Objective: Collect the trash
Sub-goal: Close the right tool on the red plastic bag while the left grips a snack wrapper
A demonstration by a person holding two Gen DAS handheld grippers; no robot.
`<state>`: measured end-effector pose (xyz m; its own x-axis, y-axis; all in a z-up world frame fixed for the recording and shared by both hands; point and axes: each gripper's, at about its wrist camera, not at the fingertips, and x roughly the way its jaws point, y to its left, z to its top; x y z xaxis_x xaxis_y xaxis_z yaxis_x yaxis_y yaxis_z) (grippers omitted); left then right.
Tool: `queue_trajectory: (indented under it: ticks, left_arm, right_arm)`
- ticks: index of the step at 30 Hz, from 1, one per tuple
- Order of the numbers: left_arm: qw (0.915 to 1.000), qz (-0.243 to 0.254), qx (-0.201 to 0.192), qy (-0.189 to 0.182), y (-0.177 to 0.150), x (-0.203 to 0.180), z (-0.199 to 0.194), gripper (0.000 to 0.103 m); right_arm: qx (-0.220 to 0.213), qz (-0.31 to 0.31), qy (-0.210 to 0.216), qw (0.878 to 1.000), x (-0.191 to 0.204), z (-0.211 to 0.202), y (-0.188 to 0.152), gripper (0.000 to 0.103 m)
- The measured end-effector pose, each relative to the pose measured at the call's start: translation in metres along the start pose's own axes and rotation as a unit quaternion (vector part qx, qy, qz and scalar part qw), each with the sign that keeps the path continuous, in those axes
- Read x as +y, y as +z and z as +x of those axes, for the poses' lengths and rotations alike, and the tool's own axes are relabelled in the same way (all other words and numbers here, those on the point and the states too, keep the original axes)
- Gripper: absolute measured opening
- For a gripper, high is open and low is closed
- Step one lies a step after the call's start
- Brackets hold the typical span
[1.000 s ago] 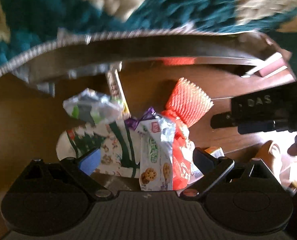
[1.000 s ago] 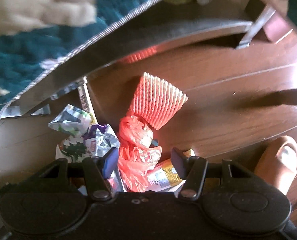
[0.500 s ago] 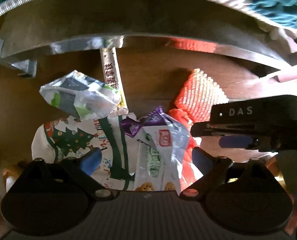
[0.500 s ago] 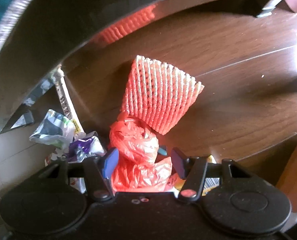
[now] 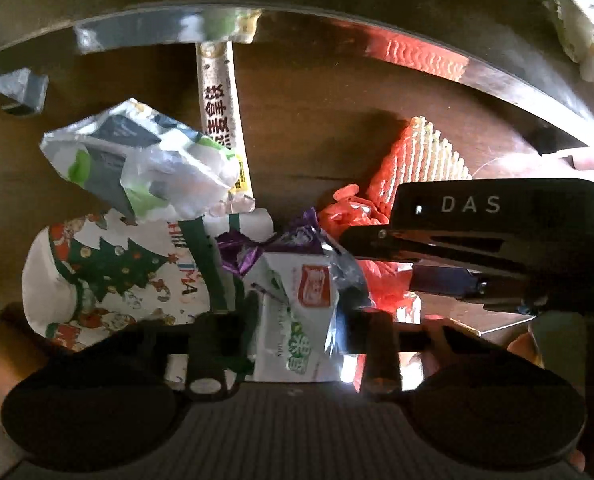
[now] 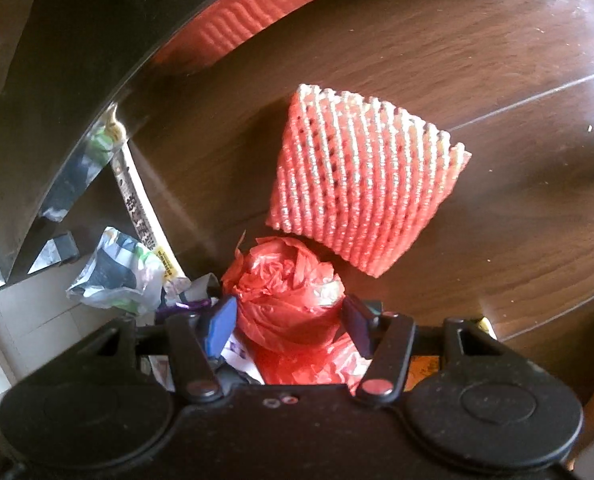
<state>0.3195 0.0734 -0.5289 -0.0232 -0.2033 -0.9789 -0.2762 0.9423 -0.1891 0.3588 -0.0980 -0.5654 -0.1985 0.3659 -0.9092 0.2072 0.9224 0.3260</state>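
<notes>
As its jaws close, left tool [image 5: 297, 330] around biscuit wrapper [image 5: 297, 320]; right tool [image 6: 287, 322] wide, perhaps touching red bag [image 6: 285, 300].

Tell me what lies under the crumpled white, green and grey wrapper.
The crumpled white, green and grey wrapper overlaps the top of a white paper bag printed with Christmas trees and the lower end of a long white stick sachet. Anything beneath its middle is covered.

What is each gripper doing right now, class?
Left gripper: closing around the white snack wrapper.
Right gripper: open, straddling the red plastic bag.
</notes>
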Motion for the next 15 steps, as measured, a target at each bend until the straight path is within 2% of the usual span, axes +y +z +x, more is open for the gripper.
queue_trajectory:
  ticks: [2, 6, 11, 15]
  left_arm:
    - [0.9999, -0.005, -0.002, -0.009, -0.001, 0.003, 0.001, 0.017]
    - [0.9999, -0.010, -0.004, -0.014, -0.002, 0.005, 0.000, 0.014]
    - [0.9999, -0.010, 0.000, -0.009, -0.005, 0.007, -0.005, 0.013]
    - [0.9999, -0.011, 0.002, -0.007, -0.007, 0.008, -0.014, 0.010]
  right_arm:
    - [-0.003, -0.003, -0.001, 1.000, 0.002, 0.000, 0.000, 0.057]
    - [-0.012, -0.014, -0.006, 1.000, 0.004, -0.004, -0.003, 0.054]
    - [-0.024, -0.033, -0.021, 0.999, 0.012, -0.013, -0.011, 0.039]
    - [-0.037, -0.045, -0.025, 0.998, 0.010, -0.028, -0.020, 0.035]
